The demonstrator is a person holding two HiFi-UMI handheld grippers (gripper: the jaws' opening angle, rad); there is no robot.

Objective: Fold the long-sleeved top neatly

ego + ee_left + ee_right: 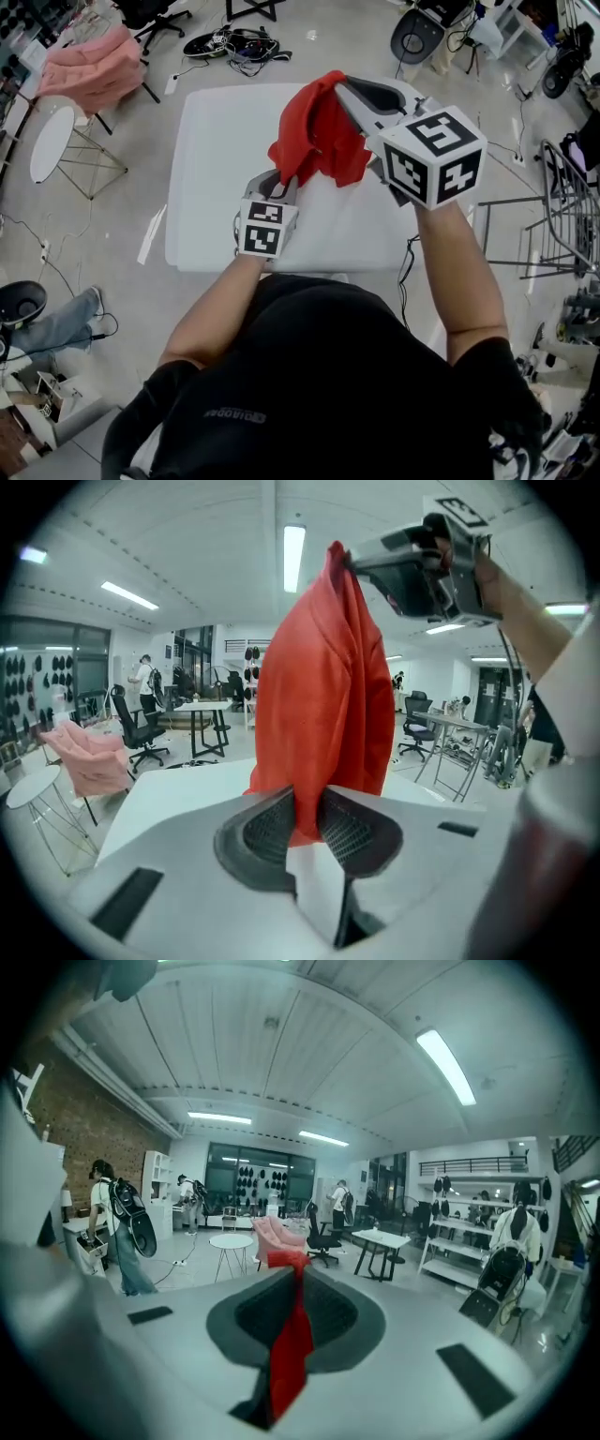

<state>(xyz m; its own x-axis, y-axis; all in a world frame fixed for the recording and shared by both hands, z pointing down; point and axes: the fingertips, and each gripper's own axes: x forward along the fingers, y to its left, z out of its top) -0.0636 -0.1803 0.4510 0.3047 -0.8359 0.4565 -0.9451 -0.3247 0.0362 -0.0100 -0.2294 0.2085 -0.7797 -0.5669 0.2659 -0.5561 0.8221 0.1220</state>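
Observation:
A red long-sleeved top (319, 136) hangs bunched in the air above the white table (216, 169). My right gripper (339, 82) is raised at the far side and is shut on the top's upper edge; in the right gripper view a strip of red cloth (292, 1344) is pinched between its jaws (298, 1274). Lower and nearer to me, my left gripper (286, 183) has the bottom of the hanging cloth (323, 686) between its pads (305, 803), which press on it from both sides. From the left gripper view the right gripper (352, 560) shows holding the peak of the top.
A chair draped with pink fabric (89, 66) and a small round white table (52, 141) stand left of the table. Cables (234, 42) lie on the floor beyond it. A metal rack (562, 206) stands at the right. A person's legs (56, 323) lie at the lower left.

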